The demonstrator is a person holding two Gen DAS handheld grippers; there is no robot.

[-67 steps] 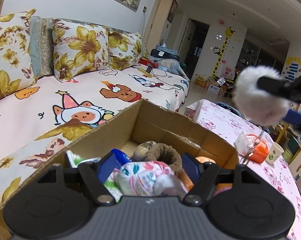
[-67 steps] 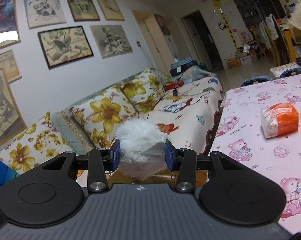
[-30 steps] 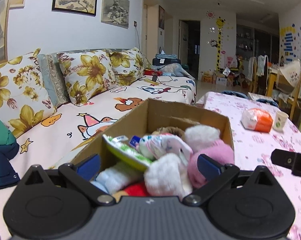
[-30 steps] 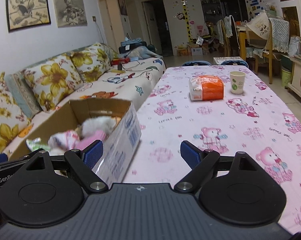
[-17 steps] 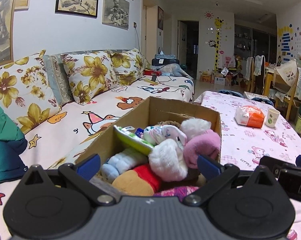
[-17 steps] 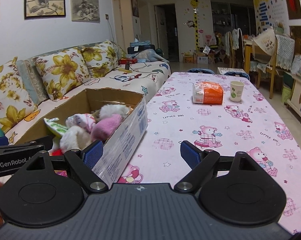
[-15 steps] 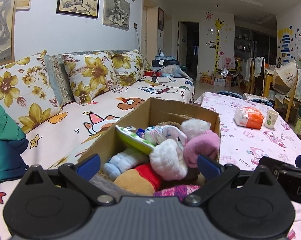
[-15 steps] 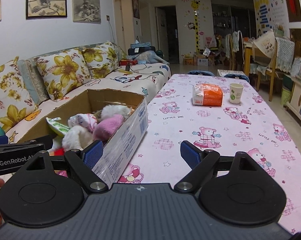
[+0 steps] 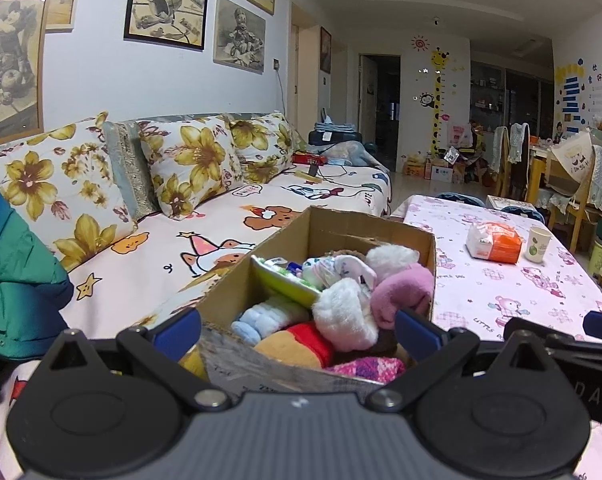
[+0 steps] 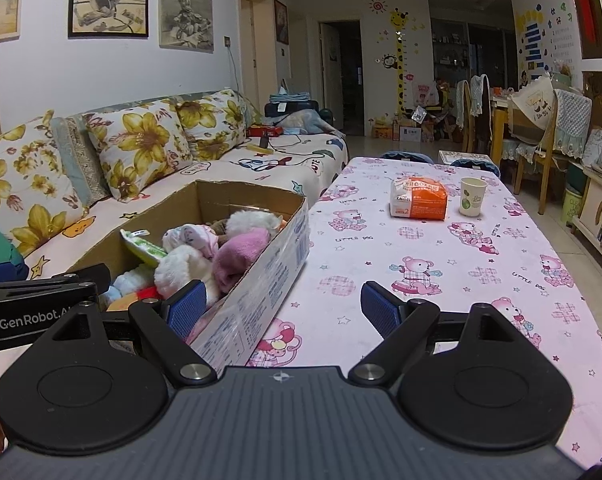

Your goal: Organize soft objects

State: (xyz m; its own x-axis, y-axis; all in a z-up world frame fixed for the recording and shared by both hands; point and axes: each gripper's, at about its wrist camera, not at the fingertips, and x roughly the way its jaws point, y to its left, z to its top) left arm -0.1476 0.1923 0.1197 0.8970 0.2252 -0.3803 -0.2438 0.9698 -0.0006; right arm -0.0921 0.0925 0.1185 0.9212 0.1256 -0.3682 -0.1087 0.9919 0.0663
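A cardboard box point(image 9: 329, 224) point(image 10: 261, 280) stands at the table's left edge by the sofa, full of soft toys: a white fluffy one point(image 9: 345, 316) point(image 10: 183, 266), a pink one point(image 9: 401, 292) point(image 10: 237, 258), a red and yellow plush point(image 9: 297, 344), a pale blue one point(image 9: 261, 316). My left gripper point(image 9: 297, 330) is open and empty, just in front of the box's near end. My right gripper point(image 10: 283, 306) is open and empty, low over the table beside the box's right corner. The left gripper's body shows in the right wrist view point(image 10: 37, 308).
A pink bear-print table point(image 10: 441, 260) carries an orange and white tissue pack point(image 10: 419, 200) and a paper cup point(image 10: 472, 197) at its far end. A sofa with flowered cushions point(image 9: 189, 164) runs along the left. A green jacket point(image 9: 13, 288) lies at near left. Chairs stand at far right.
Both grippers let go of their soft toys into the box and pulled back toward me. In the last half second they barely moved.
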